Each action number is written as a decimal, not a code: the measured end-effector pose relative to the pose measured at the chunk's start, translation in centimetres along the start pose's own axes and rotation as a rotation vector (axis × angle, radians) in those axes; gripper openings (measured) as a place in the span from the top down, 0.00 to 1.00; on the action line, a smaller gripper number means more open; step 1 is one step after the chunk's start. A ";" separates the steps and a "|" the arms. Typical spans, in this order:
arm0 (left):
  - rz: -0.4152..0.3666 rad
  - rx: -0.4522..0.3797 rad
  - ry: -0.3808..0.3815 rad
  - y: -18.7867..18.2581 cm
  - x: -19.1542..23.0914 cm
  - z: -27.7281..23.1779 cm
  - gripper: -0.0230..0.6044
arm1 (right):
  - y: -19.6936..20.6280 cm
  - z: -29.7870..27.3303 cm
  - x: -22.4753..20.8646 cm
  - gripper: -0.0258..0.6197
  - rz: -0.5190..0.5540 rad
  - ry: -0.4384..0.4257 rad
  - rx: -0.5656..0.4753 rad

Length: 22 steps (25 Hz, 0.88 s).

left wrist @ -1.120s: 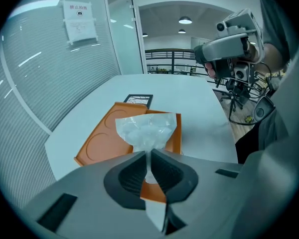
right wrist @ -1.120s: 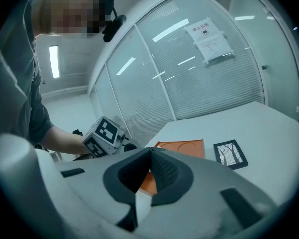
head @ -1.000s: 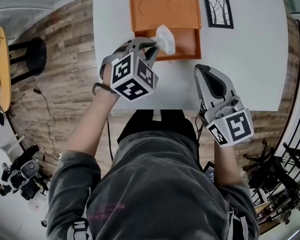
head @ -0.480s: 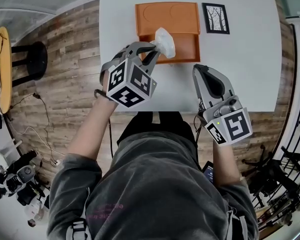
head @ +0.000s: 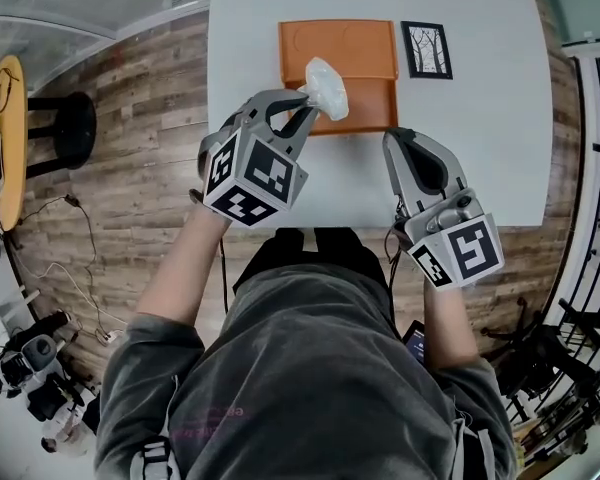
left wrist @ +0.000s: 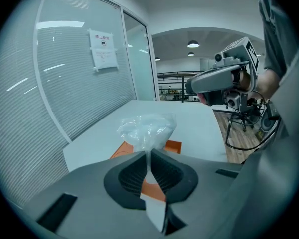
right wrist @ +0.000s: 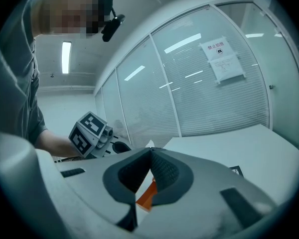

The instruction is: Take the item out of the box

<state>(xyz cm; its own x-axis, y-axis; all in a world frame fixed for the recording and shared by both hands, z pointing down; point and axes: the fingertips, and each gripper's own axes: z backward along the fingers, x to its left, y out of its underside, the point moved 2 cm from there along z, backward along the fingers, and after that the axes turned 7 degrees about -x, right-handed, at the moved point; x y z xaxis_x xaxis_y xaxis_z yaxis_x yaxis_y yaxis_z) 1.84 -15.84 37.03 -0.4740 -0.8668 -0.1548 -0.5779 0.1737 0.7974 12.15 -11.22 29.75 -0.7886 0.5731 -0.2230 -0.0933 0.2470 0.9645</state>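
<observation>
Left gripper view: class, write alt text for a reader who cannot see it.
The left gripper is shut on a crumpled clear plastic bag, with an orange box on a white table beyond it. The right gripper hangs at upper right; a glass wall with blinds fills the left.

The head camera looks steeply down onto the counter (head: 480, 168). Cameras on the left tool (head: 305, 98) and right tool (head: 392, 138) sit close behind their jaws, facing across it; all share the orange box (head: 337, 46).
</observation>
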 end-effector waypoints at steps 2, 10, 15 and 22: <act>0.010 -0.022 -0.013 -0.2 0.3 0.7 0.91 | -0.5 -0.3 0.4 0.96 0.011 -0.001 -0.008; 0.044 -0.108 -0.065 -1.6 0.8 3.4 0.91 | -2.5 -0.5 1.9 0.96 0.046 -0.006 -0.035; 0.075 -0.172 -0.083 -2.4 1.9 5.0 0.91 | -3.7 -1.5 2.8 0.96 0.063 -0.010 -0.050; 0.077 -0.228 -0.095 -3.5 1.8 6.7 0.91 | -5.1 -1.5 3.9 0.96 0.090 -0.013 -0.085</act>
<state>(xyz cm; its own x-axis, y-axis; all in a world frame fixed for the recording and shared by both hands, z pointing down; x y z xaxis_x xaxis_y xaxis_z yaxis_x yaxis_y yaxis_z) -1.43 -14.92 30.05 -0.5773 -0.8055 -0.1340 -0.3778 0.1180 0.9183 8.67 -11.44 24.15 -0.7883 0.5999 -0.1367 -0.0744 0.1276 0.9890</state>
